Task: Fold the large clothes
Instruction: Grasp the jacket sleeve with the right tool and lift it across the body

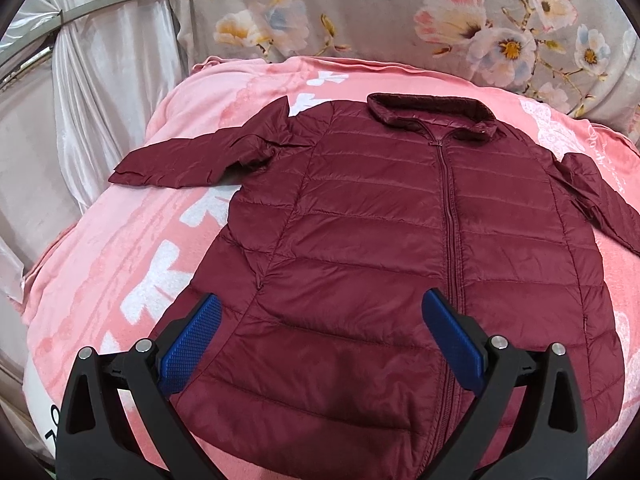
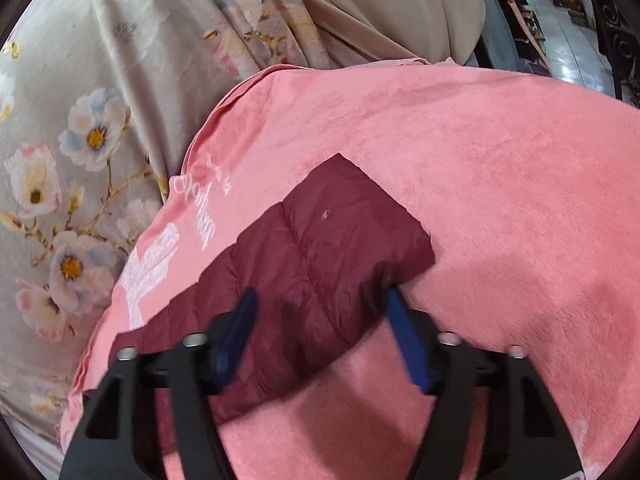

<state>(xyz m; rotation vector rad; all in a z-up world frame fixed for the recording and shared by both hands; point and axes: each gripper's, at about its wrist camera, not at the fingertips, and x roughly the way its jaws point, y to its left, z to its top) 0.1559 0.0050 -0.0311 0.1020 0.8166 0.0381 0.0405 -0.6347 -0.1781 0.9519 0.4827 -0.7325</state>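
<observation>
Jacket (image 1: 400, 240) lies flat, front up, zipped, on the pink blanket (image 1: 152, 280) over the bed; collar at the far end, hem nearest you. Both sleeves are out to the sides.

Left gripper (image 1: 320, 340): jaws spread wide, nothing between the pads, hanging over the lower front panel. Zipper (image 1: 450, 216) runs just inside the right-hand jaw; the left sleeve (image 1: 192, 156) sits well beyond and off to the left of the jaws.

Right gripper (image 2: 320, 336): jaws part-way spread, straddling the right sleeve (image 2: 320, 256) near its cuff end. The right-hand pad (image 2: 408, 344) sits at the sleeve's edge, the left-hand one is over the fabric. I read no real pinch yet: pads look blurred, fabric isn't bunched between them.

Likely step: grab the right sleeve and fold it across the body.

How to do it well:
- Get one jaw under the sleeve edge, not just pressing on top; puffy nylon slips.
- Take both layers of the sleeve close to the cuff, so it doesn't droop open.
- Lift only enough to clear the blanket, then carry it in across the chest toward the zipper.
- Keep your left jaws free to pin the body near the shoulder if it drags.
- Watch that you don't catch the blanket pile along with the sleeve.
</observation>
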